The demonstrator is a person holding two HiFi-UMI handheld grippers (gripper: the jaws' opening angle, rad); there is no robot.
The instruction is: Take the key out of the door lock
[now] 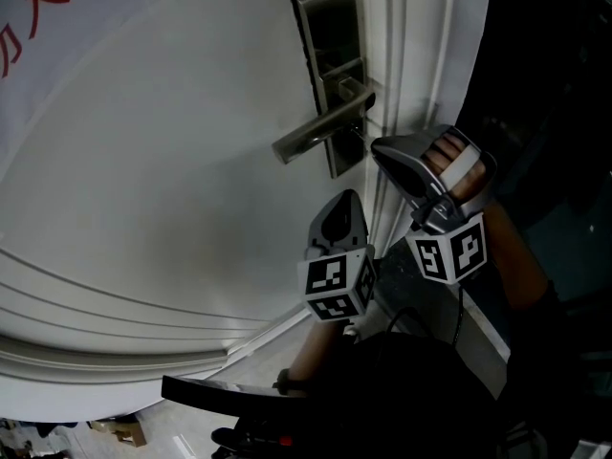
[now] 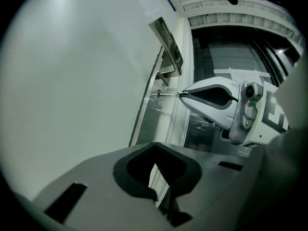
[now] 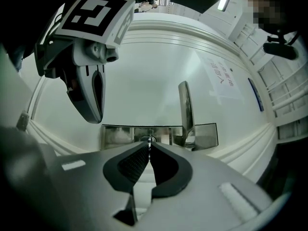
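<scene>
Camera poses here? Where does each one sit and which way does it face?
Head view: on the person's head, looking steeply down at the door; shows left hand-held gripper, right hand-held gripper and a hand.
Left gripper view: on the left one, looking along the door at the lock plate; own shut jaws show.
Right gripper view: on the right one, facing the lock plate; own jaws shut on the key.
Shared: both gripper views show the key.

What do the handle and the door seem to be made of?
Handle: probably brushed metal, silver-grey with a dull sheen and soft highlights.
Door: smooth white painted surface, semi-matt; what lies under the paint cannot be told.
</scene>
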